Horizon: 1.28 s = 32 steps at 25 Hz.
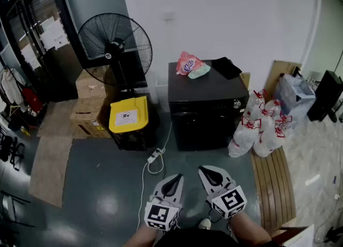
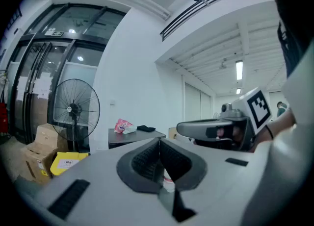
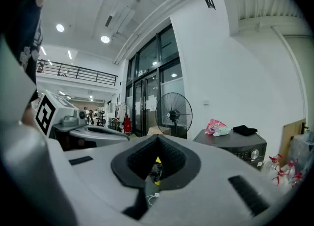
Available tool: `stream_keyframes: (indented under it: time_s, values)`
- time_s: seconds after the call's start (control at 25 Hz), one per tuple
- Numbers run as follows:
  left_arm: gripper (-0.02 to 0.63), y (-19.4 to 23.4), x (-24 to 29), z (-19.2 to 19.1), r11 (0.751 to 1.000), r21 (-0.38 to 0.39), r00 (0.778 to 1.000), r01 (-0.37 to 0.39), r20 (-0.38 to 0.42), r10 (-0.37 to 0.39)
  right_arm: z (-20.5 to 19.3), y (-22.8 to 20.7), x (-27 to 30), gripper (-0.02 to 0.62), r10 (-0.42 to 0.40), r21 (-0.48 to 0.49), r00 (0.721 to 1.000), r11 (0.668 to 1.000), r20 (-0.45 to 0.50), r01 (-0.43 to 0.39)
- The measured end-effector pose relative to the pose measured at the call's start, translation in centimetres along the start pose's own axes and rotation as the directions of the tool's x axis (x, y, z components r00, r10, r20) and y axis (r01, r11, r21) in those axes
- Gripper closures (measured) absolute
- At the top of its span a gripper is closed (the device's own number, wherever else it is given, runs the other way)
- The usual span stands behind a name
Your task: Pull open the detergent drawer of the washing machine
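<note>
head view looks steeply down from well back; both gripper views face level, sharing washing machine (image 1: 206, 117) and fan (image 1: 114, 42).

Matt black washing machine (image 1: 203, 117), glossy grey floor (image 1: 102, 181), bare wooden pallet (image 1: 273, 181)

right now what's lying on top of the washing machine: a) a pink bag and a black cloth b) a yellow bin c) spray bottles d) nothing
a: in the head view a pink bag and a black cloth lie on top of the washing machine.

Black pedestal fan (image 1: 114, 46), yellow-lidded bin (image 1: 128, 115), cardboard boxes (image 1: 90, 100), perhaps bagged bottles (image 1: 261, 129)
</note>
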State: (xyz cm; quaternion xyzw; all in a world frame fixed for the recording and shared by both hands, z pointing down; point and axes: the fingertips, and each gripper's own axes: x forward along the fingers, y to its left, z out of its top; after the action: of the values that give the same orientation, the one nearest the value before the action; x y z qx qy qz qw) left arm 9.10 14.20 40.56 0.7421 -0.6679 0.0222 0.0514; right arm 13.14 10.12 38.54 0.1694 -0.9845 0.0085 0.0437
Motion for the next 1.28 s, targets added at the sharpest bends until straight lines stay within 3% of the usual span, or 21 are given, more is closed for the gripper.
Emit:
stream_keyframes:
  time_s: [0.52,0.6,0.68,0.76,0.96,1.28]
  values:
    - [0.596,4.1,-1.7,0.1,1.000,-0.014,1.000,-0.012,0.020,0.013,0.6,1.8,2.8,0.583,-0.028,0.012,0.999,1.000,0.041,0.028]
    - [0.560,4.8,-1.9,0.0,1.000,-0.014,1.000,-0.003,0.022,0.003,0.8,2.2,3.6,0.527,-0.029,0.026,0.998,0.999,0.052,0.028]
    - [0.451,5.6,-2.1,-0.1,1.000,-0.011,0.999,0.012,0.031,-0.012,0.8,2.5,4.3,0.479,-0.037,0.047,0.998,0.998,0.058,0.035]
    - [0.391,6.5,-2.2,-0.3,1.000,-0.007,0.999,0.025,0.033,-0.025,0.9,2.5,5.3,0.416,-0.052,0.080,0.997,0.996,0.065,0.047]
    - [0.368,9.2,-2.7,-0.7,0.999,0.017,0.998,0.050,0.029,-0.051,1.1,2.9,7.6,0.338,-0.085,0.143,0.993,0.987,0.078,0.073]
    - [0.364,12.9,-2.8,-0.7,0.997,0.038,0.997,0.073,0.030,-0.074,1.2,3.6,10.8,0.321,-0.115,0.136,0.990,0.985,0.080,0.103]
